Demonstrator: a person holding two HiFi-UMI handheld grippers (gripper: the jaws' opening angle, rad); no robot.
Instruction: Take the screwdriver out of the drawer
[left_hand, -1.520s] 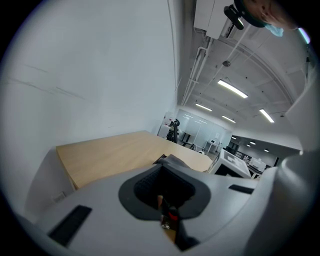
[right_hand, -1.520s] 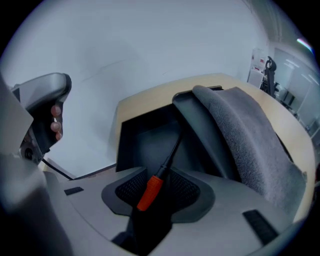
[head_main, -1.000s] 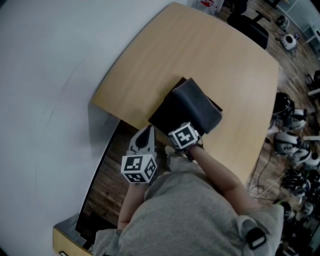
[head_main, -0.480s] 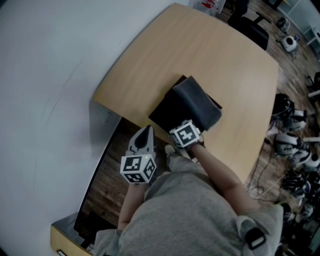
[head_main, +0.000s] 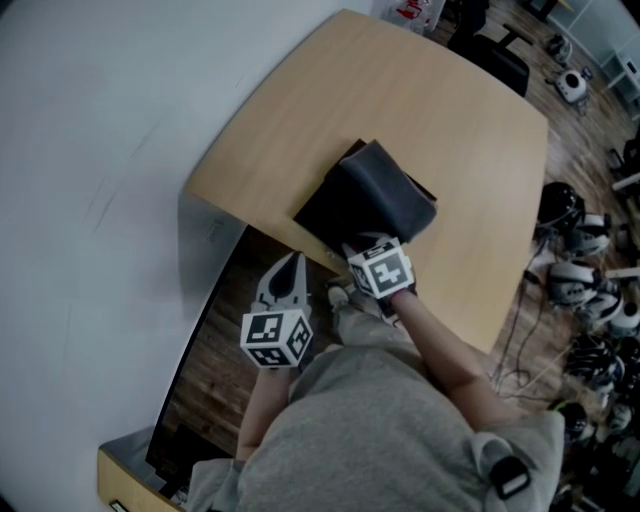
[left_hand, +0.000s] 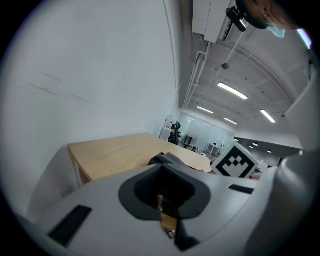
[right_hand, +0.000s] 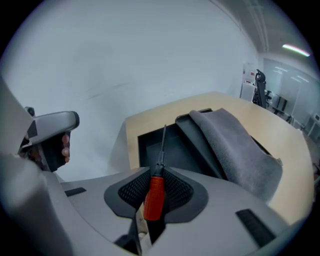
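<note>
Head view: marker cube (head_main: 380, 268) hides the fingers (right_hand: 125, 192) of my right gripper (right_hand: 159, 186) and the screwdriver (right_hand: 152, 200) | right gripper view: grey cloth (right_hand: 235, 145) hides part of the drawer (right_hand: 160, 147) | I can't tell its tip type

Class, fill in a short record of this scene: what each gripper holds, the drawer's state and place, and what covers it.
right gripper: jaws have just been closing; clamped on the red handle of the screwdriver, shaft pointing at the drawer
left gripper: shut, nothing between its jaws, short of the table edge
drawer: open, dark, on the wooden table
cover: grey cloth draped over the drawer's box
</note>
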